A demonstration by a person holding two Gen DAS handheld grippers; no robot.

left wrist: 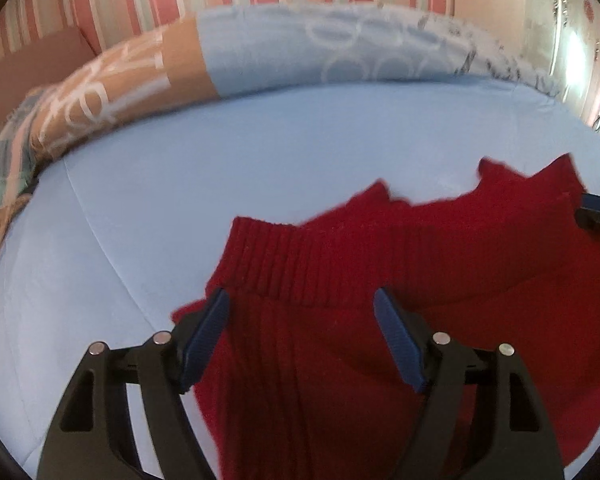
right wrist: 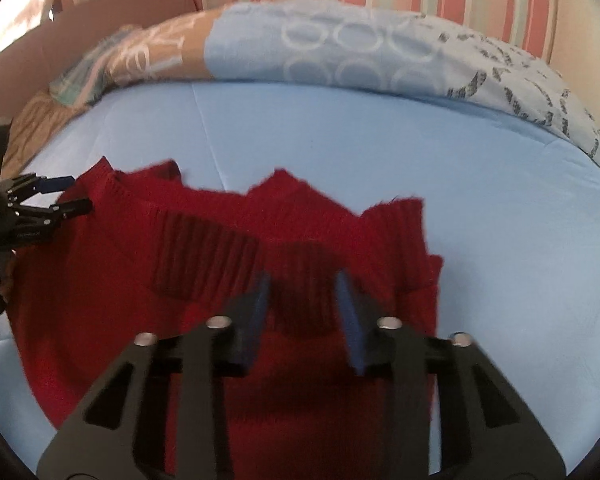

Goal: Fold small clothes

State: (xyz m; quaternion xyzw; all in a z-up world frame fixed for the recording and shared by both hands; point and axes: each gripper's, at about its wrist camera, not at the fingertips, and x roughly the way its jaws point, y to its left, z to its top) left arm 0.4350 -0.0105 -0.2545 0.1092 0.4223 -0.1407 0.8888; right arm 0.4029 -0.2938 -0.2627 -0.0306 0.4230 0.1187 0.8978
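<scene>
On the light blue bed sheet point(left wrist: 260, 152), toward its near edge, a red knit sweater point(left wrist: 440, 272) is lying spread out, its long axis running side to side and its ribbed bands pointing at the far edge, where a patterned duvet point(right wrist: 340, 52) is bunching. The left gripper point(left wrist: 300, 300) is hovering over the sweater's left part, jaws spread apart. The right gripper point(right wrist: 304, 280) is hovering over its right part, jaws likewise parted, gripping nothing.

Left tool point(left wrist: 302, 312) spread wide; right tool point(right wrist: 304, 292) likewise.
</scene>
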